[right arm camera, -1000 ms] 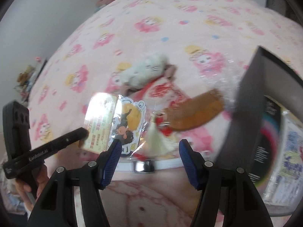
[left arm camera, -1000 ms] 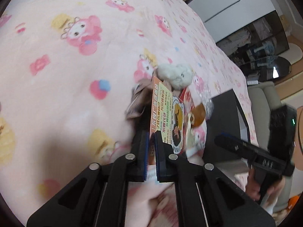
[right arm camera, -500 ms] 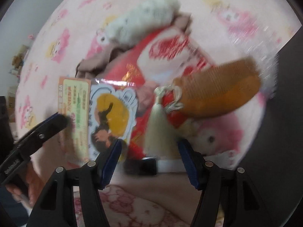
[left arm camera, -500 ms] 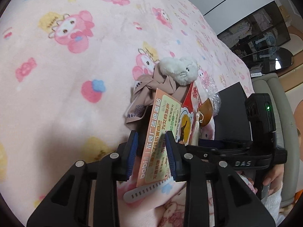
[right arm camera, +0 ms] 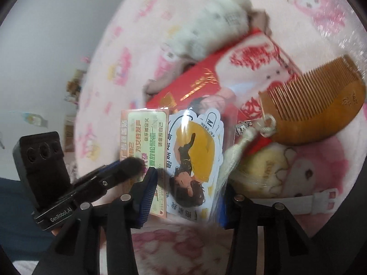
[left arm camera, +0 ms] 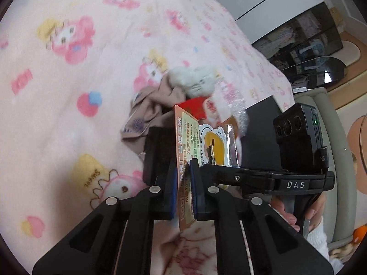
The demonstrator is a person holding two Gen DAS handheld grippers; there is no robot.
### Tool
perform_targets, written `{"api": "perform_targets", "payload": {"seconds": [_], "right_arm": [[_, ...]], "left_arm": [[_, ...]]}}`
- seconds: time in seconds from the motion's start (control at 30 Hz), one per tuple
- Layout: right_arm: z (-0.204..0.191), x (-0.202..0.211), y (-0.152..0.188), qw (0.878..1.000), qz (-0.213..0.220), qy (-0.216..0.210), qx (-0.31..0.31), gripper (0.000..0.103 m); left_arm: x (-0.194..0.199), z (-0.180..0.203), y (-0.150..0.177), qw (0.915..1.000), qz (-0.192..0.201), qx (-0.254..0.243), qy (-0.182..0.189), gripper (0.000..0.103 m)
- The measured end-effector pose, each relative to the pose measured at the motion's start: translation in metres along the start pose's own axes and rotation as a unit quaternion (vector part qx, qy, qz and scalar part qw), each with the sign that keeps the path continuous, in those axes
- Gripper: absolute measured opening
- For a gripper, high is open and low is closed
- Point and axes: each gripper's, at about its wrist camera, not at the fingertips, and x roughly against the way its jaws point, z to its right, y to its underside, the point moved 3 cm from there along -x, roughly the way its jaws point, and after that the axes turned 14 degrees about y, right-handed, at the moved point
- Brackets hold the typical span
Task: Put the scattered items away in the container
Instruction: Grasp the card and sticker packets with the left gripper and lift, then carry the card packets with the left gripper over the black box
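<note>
Pinching the orange-and-green printed card edge-on, the left gripper with blue pads pressed against both faces, card standing upright on its long axis and running straight out along the fingers. Seen from the right wrist camera, same card lying flat-faced, its near lower corner caught by the left tool's tips.

Straddling the clear-sleeved sticker sheet with a yellow circle and a dark-haired figure, the right gripper, fingers spread wide, one pad at the seam between card and sheet, the other at the sheet's far edge; not yet closed on anything. Sheet touching the card along one long side, probably one packet, though hard to tell.

Relative to the card: red paper envelope with gold print just behind and partly under it; brown wooden comb with a cream tassel beyond the sheet on the far side; white fluffy plush toy further behind, resting on crumpled tan cloth; all on the pink cartoon-print blanket.

Dark, flat-sided container standing past the sheet from the card, on the right gripper's side. Judging by that, card needing to travel sideways across the right tool's reach, long axis kept upright to slip in; right hand nearer the container, left hand already holding.
</note>
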Motion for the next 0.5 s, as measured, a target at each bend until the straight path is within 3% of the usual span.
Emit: {"api": "perform_targets", "payload": {"seconds": [0.27,0.5], "right_arm": [[-0.029,0.062,0.013,0.997,0.08,0.009,0.003,0.041],[-0.015,0.125,0.035,0.991,0.13,0.034,-0.018,0.042]], "left_arm": [[0.027,0.053,-0.004,0.9983,0.019,-0.044,0.033,0.009],[0.02,0.107,0.006,0.9932,0.007,-0.086,0.079,0.009]]}}
